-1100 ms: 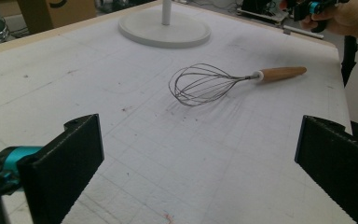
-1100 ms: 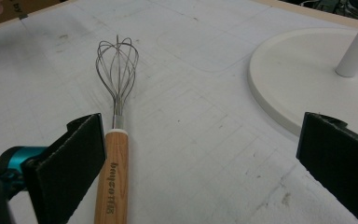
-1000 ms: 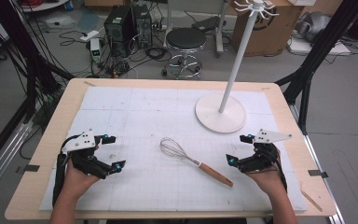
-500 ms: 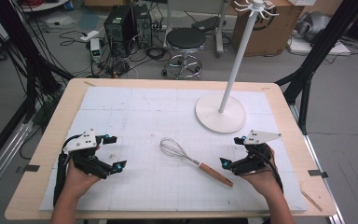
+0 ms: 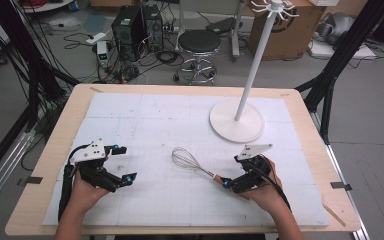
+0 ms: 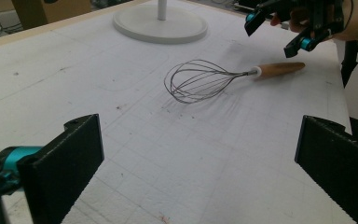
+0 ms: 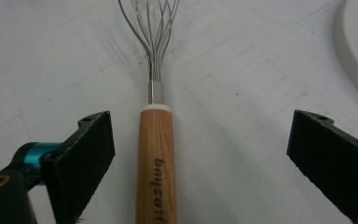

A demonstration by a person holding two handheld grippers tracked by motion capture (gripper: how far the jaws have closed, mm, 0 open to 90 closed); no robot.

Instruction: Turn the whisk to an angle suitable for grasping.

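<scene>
Behind the wooden table the grey floor carries a black computer case, many cables and a round black stool; a cardboard box stands further right; the table itself is covered by a white gridded mat.

At the left side of the mat the left gripper is held in the person's left hand, low over the mat; its jaws stand wide apart with nothing between them, and in the left gripper view only the white mat lies between the two black jaws.

Near the middle of the mat lies the whisk, flat on the surface; its wire head points toward the left and far side, and its wooden handle points toward the right gripper; dark letters are printed on the handle.

To the right, the right gripper is held by the right hand; its jaws are spread open, one on each side of the handle end, and in the right gripper view neither jaw touches the wood.

Further back on the right stands a white stand with a round base on the mat, well apart from the whisk.
</scene>
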